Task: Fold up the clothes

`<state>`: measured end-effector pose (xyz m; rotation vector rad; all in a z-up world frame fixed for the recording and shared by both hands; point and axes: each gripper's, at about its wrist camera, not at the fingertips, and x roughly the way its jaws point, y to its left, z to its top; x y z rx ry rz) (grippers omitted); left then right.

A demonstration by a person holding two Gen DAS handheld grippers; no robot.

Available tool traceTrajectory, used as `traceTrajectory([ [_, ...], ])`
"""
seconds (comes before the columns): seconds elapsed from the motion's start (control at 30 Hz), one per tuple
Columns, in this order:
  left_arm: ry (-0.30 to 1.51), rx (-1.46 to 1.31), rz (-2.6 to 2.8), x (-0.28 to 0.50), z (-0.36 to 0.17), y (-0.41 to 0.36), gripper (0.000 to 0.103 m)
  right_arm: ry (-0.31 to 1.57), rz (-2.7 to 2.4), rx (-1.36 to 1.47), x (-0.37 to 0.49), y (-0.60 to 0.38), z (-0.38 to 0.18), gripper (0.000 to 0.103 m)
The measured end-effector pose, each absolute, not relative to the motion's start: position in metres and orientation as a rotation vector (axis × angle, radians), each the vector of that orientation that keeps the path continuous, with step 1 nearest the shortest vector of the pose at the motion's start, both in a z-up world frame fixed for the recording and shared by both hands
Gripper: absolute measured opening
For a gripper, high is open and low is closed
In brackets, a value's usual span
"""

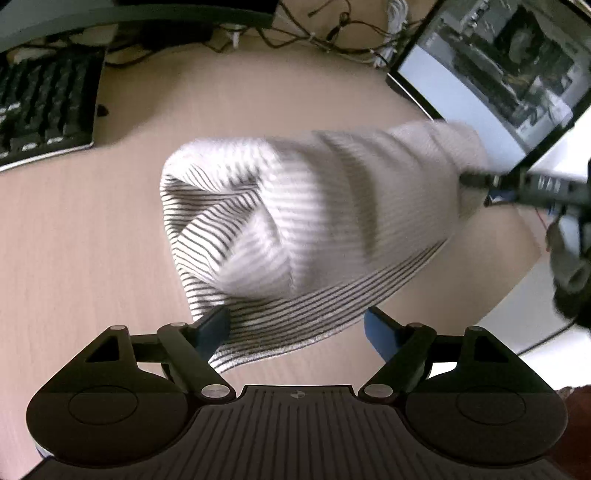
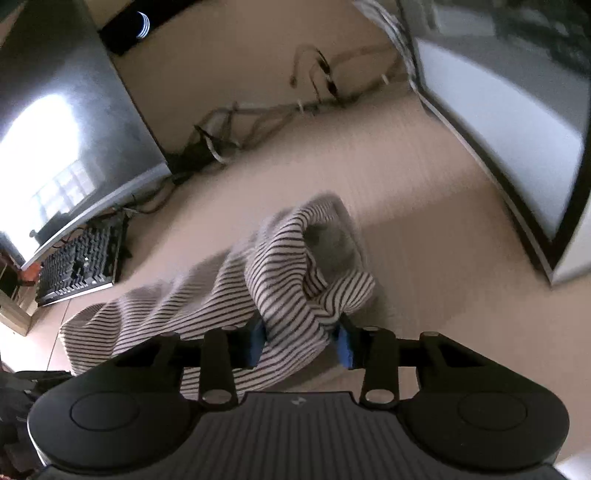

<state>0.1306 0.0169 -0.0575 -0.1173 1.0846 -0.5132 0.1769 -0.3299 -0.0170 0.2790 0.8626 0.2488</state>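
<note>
A white garment with thin dark stripes (image 1: 314, 221) lies bunched on the beige table (image 1: 92, 240), its folds blurred by motion. My left gripper (image 1: 297, 326) is open, its blue-padded fingers spread wide at either side of the garment's near hem; the left fingertip (image 1: 214, 323) touches the cloth's edge. At the far right end my right gripper (image 1: 476, 181) pinches the cloth and holds it raised. In the right wrist view the right gripper (image 2: 300, 345) is shut on a thick bunch of the striped garment (image 2: 280, 280), which trails off to the left across the table.
A black keyboard (image 1: 44, 107) sits at the back left and a lit monitor (image 1: 498, 70) leans at the back right. Tangled cables (image 1: 332, 33) run along the table's far edge. A second dark monitor (image 2: 66, 110) stands at the left in the right wrist view.
</note>
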Motion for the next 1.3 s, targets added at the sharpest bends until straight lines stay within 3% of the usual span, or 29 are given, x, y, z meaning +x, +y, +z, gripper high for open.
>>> traceTrajectory([
  [0.3, 1.071, -0.175, -0.524, 0.127, -0.043, 0.030, 0.083, 0.919, 0.212, 0.289, 0.177, -0.339, -0.063, 0.038],
  [0.37, 1.015, -0.217, -0.546, 0.122, -0.019, 0.038, 0.085, 0.919, 0.215, 0.299, 0.176, -0.341, -0.063, 0.038],
  [0.43, 0.952, -0.257, -0.555, 0.120, 0.005, 0.045, 0.094, 0.912, 0.221, 0.286, 0.175, -0.341, -0.064, 0.038],
  [0.6, 1.005, -0.320, -0.414, 0.166, 0.011, 0.037, 0.094, 0.896, 0.214, 0.282, 0.171, -0.337, -0.065, 0.039],
  [0.67, 1.027, -0.318, -0.403, 0.170, 0.002, 0.035, 0.090, 0.894, 0.216, 0.269, 0.169, -0.333, -0.064, 0.039],
  [0.73, 1.039, -0.307, -0.405, 0.168, -0.006, 0.033, 0.074, 0.900, 0.226, 0.260, 0.166, -0.333, -0.063, 0.041],
  [0.8, 1.051, -0.296, -0.406, 0.167, -0.015, 0.031, 0.071, 0.906, 0.229, 0.265, 0.162, -0.334, -0.060, 0.042],
  [0.87, 1.063, -0.285, -0.408, 0.165, -0.023, 0.028, 0.070, 0.909, 0.224, 0.289, 0.158, -0.337, -0.055, 0.044],
  [0.93, 1.074, -0.273, -0.410, 0.164, -0.032, 0.026, 0.070, 0.875, 0.210, 0.353, 0.150, -0.342, -0.050, 0.053],
  [1.13, 1.069, -0.297, -0.393, 0.159, -0.043, 0.033, 0.076, 0.835, 0.230, 0.479, 0.197, -0.338, -0.029, 0.061],
  [1.23, 1.066, -0.319, -0.379, 0.163, -0.046, 0.033, 0.077, 0.916, 0.278, 0.481, 0.228, -0.323, -0.042, 0.058],
  [1.3, 1.046, -0.298, -0.355, 0.170, -0.044, 0.031, 0.072, 0.948, 0.287, 0.467, 0.238, -0.311, -0.050, 0.054],
])
